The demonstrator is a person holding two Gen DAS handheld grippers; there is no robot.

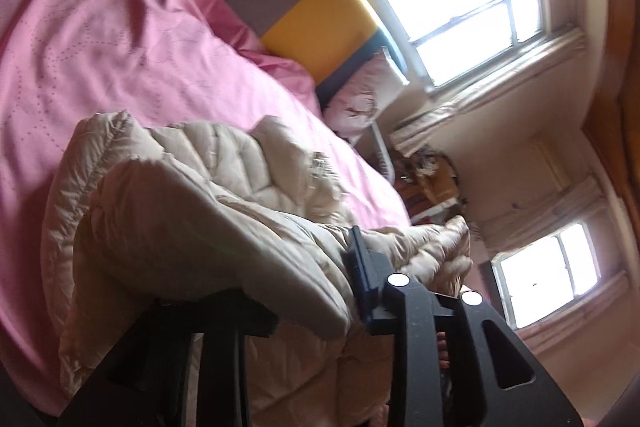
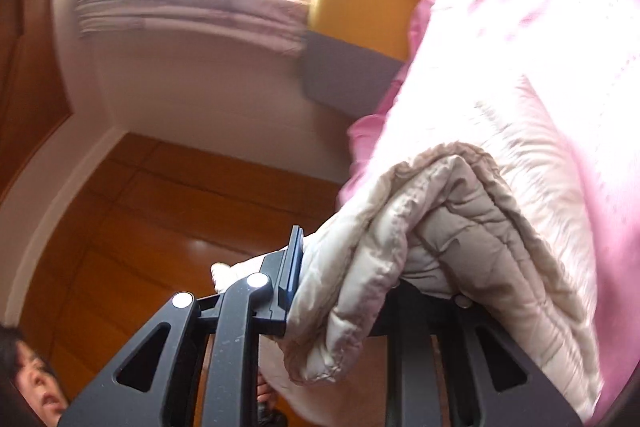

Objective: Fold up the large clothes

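A cream quilted coat (image 1: 192, 195) is held at two points so that its bulk can be carried over the pink bedspread (image 1: 100, 47) and laid down in a fold; this is judged to be the folding step in progress, not a finished one. The coat lies partly on the bed, near its edge, with the gripped portions lifted off it. The left gripper (image 1: 320, 291) is clenched on a thick padded edge of the coat, the fabric draped over one of its fingers (image 1: 362, 283). The right gripper (image 2: 344, 279) is likewise clamped on a bunched roll of the coat (image 2: 420, 227), beside the bedspread (image 2: 560, 27). Both cameras are strongly rolled: windows (image 1: 460, 7) and the headboard (image 1: 320, 27) appear tilted, so both wrists are judged to be rotated and raised. Wooden flooring (image 2: 160, 207) is seen below the right gripper.
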